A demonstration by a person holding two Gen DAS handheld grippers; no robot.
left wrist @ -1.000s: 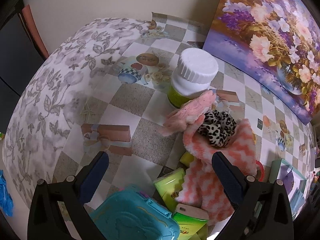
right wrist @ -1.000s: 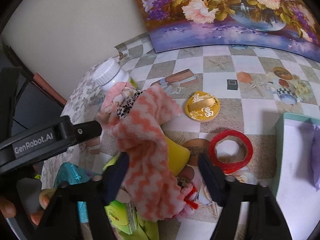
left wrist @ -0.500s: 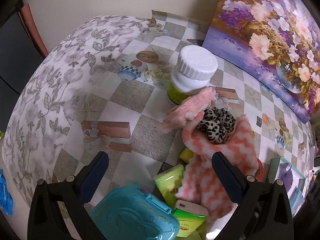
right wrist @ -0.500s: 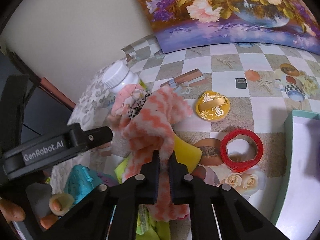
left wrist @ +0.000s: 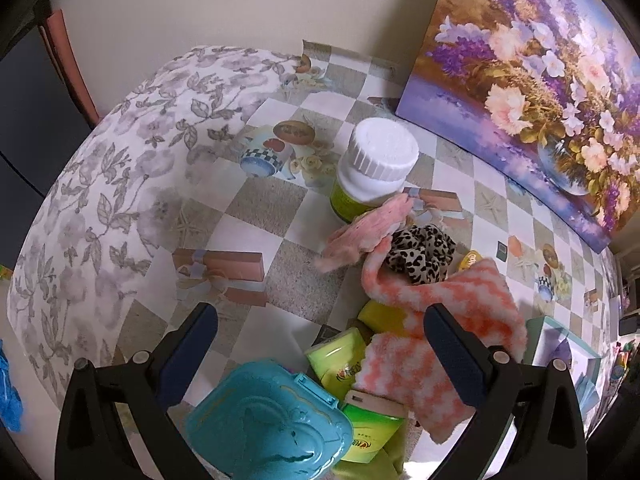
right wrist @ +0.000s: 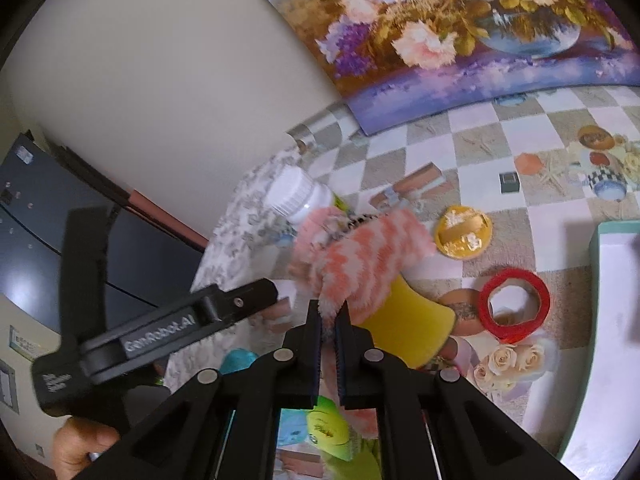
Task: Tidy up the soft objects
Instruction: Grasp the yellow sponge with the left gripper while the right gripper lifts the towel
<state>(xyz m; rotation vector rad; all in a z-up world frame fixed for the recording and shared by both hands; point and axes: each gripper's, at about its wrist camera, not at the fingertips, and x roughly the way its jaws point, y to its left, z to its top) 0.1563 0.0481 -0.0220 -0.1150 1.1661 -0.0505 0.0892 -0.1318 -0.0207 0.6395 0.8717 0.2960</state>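
Checked oilcloth covers the table (left wrist: pixel 256 208), and on it the cluttered heap looks different from a second ago: the orange-and-white fleecy cloth (right wrist: pixel 360 264), which lay slack over the pile, is now bunched and pulled up at its near end, clear of the yellow sponge (right wrist: pixel 404 320) it had draped across. The cause is the right gripper (right wrist: pixel 328 312), whose jaws stood wide on either side of the cloth a second ago and have since closed on a fold of it; they are pinched narrow with the fleece between the pads. From the left wrist view the cloth's far edge remains touching the leopard-print scrunchie (left wrist: pixel 420 252) and the pink fluffy cloth (left wrist: pixel 368 224), just beside the white-capped bottle (left wrist: pixel 376 168). The left gripper (left wrist: pixel 320 328) hangs above the teal plastic case (left wrist: pixel 268 424) with its fingers spread wide and nothing between them. My reading is that the first soft item is secured and partly lifted; the scrunchie may be dragged along if it snags in the fleece.
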